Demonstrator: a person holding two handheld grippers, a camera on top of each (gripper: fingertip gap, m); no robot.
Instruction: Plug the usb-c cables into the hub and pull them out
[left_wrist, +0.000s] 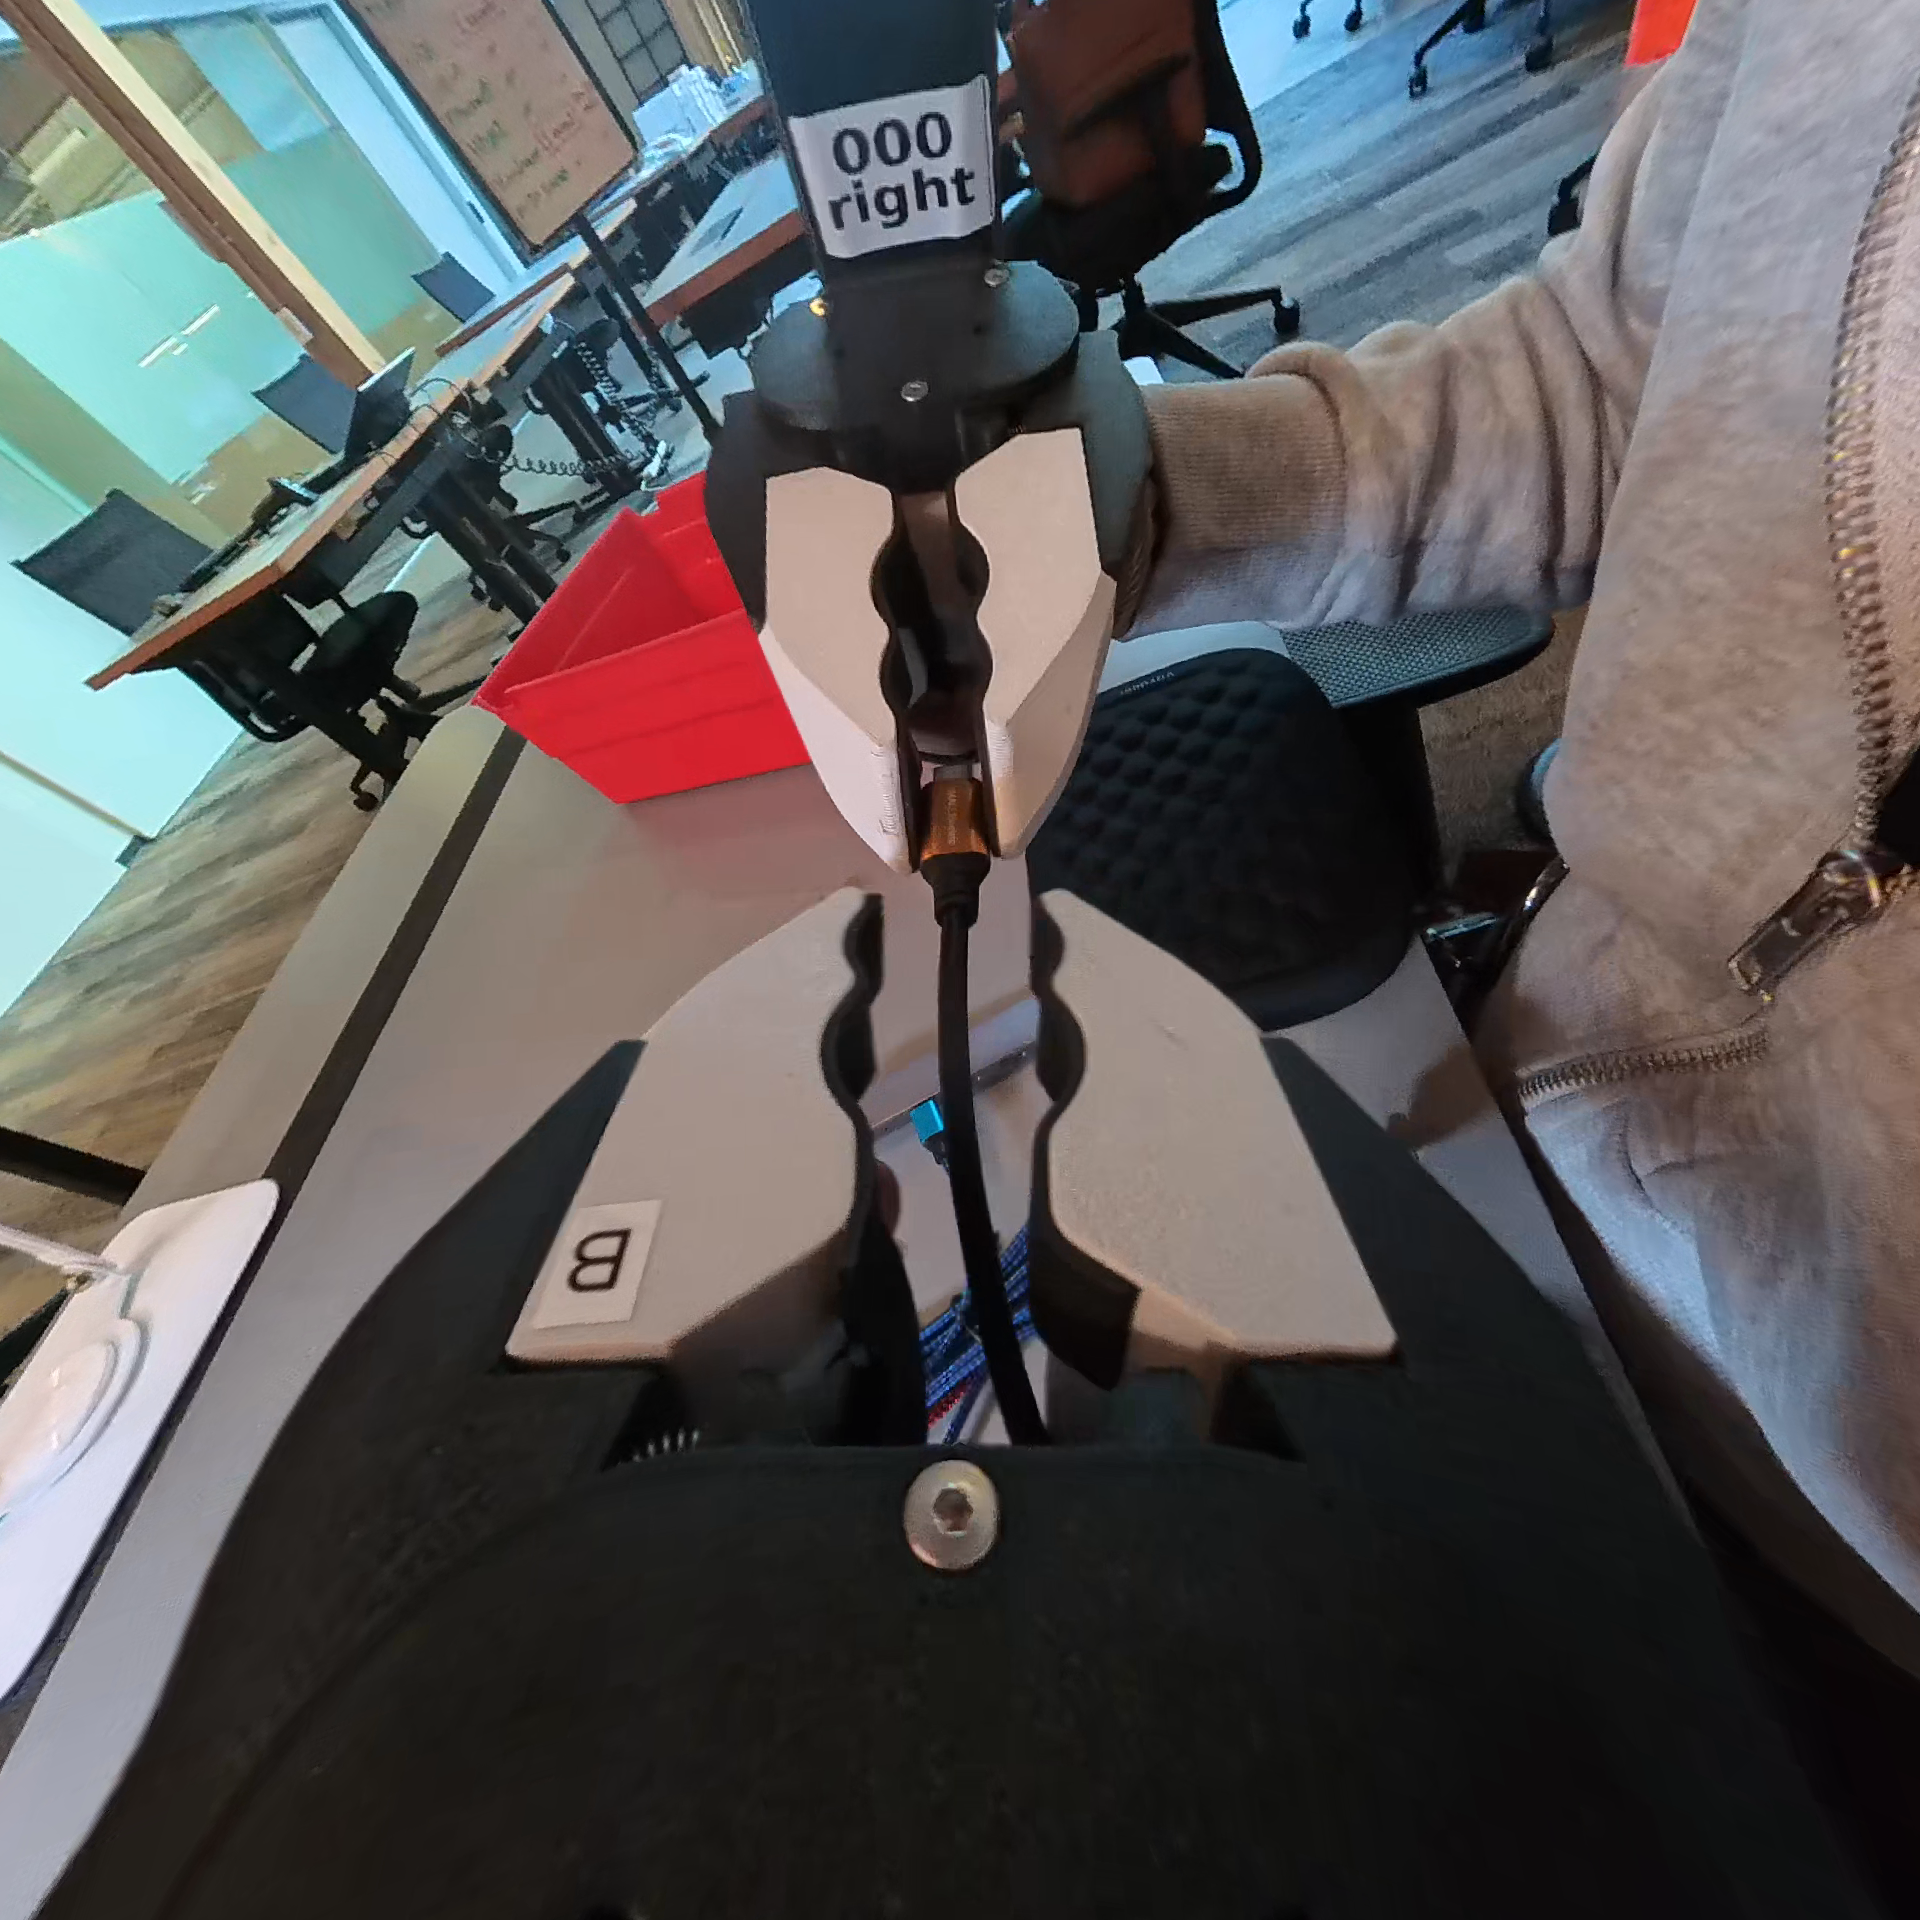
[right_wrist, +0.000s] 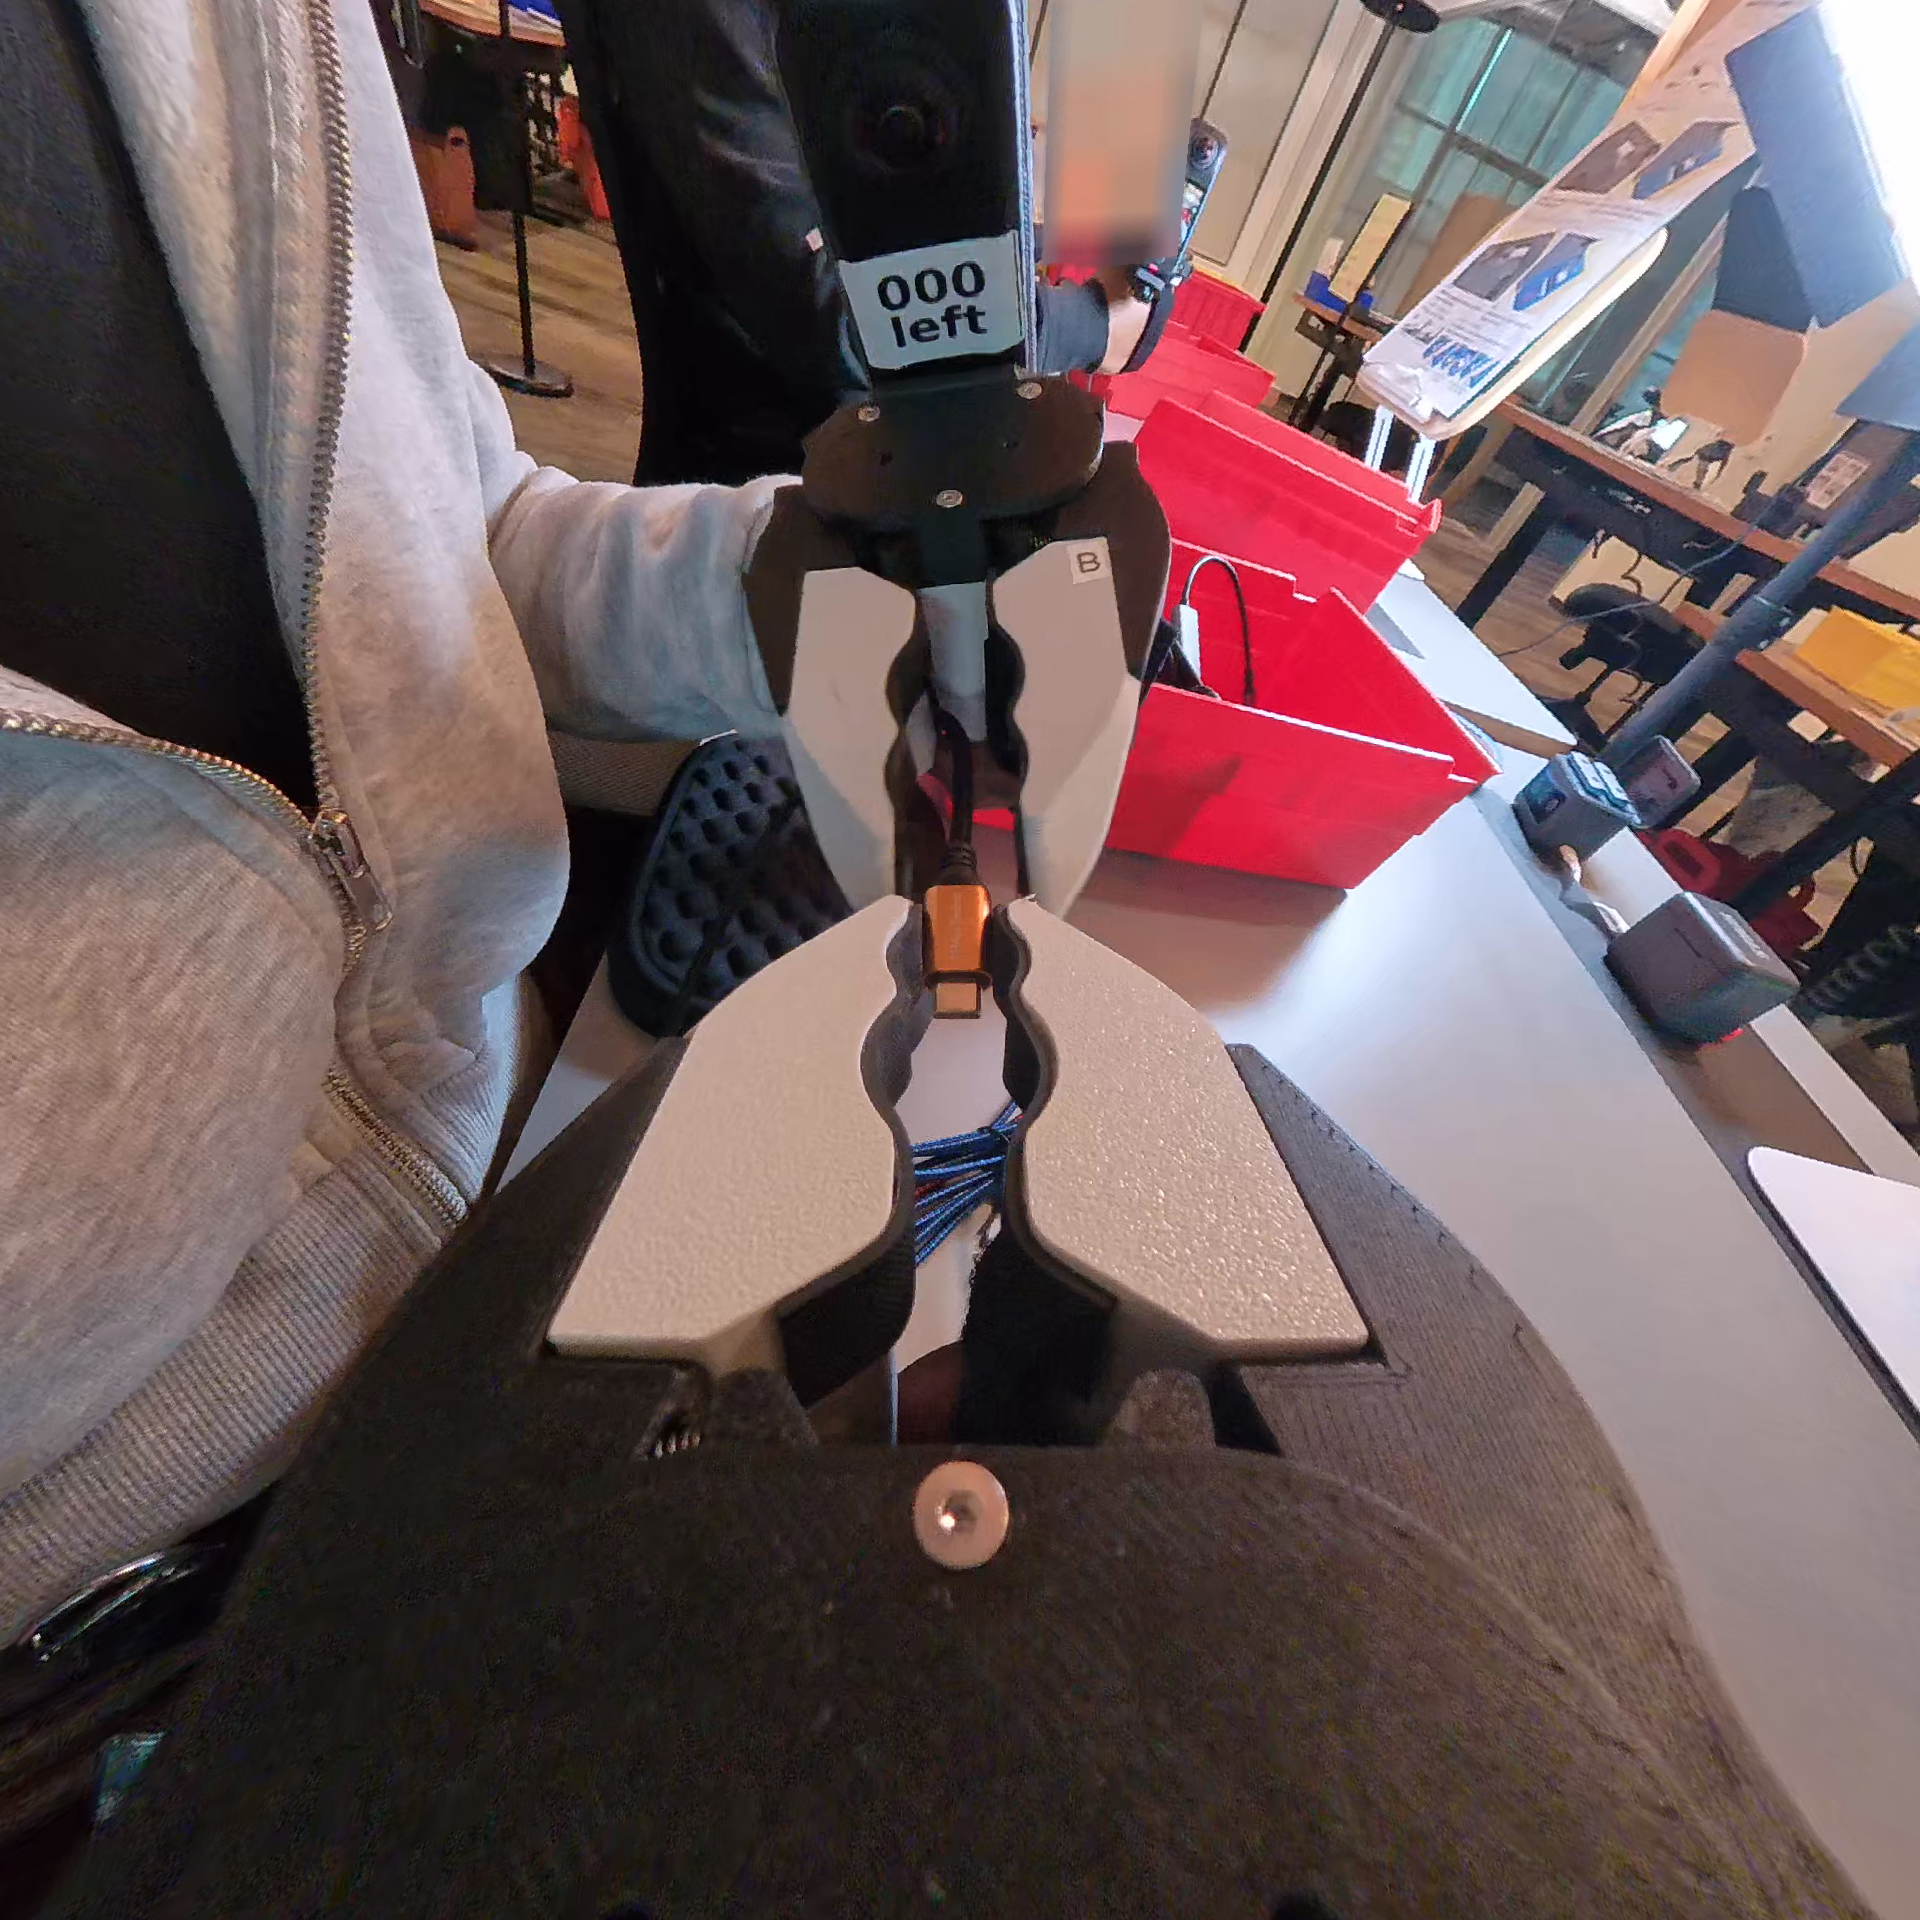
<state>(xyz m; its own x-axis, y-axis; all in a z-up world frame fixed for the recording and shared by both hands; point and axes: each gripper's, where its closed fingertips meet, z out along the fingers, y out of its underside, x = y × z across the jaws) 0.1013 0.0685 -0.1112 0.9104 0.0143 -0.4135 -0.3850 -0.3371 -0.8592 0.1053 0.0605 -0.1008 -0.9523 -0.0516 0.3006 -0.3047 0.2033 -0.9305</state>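
My right gripper (right_wrist: 956, 925) is shut on the orange USB-C plug (right_wrist: 956, 935), whose metal tip points back toward the camera. The left wrist view shows the right gripper (left_wrist: 951, 847) facing it, holding the same plug (left_wrist: 948, 816). The plug's black cable (left_wrist: 961, 1091) runs between the fingers of my left gripper (left_wrist: 956, 914), which is open around it without pinching. The left gripper also shows in the right wrist view (right_wrist: 961, 862), open. A blue braided cable (right_wrist: 956, 1169) lies on the table below. A light-blue plug (left_wrist: 927, 1127) beside a silver piece shows through the left fingers; the hub is mostly hidden.
A red bin (left_wrist: 644, 686) stands on the grey table (left_wrist: 468, 1039) behind the grippers, also in the right wrist view (right_wrist: 1278, 790). A black padded chair (left_wrist: 1226, 810) and a person in a grey hoodie (left_wrist: 1558, 520) are close. Grey boxes (right_wrist: 1694, 977) sit at the table edge.
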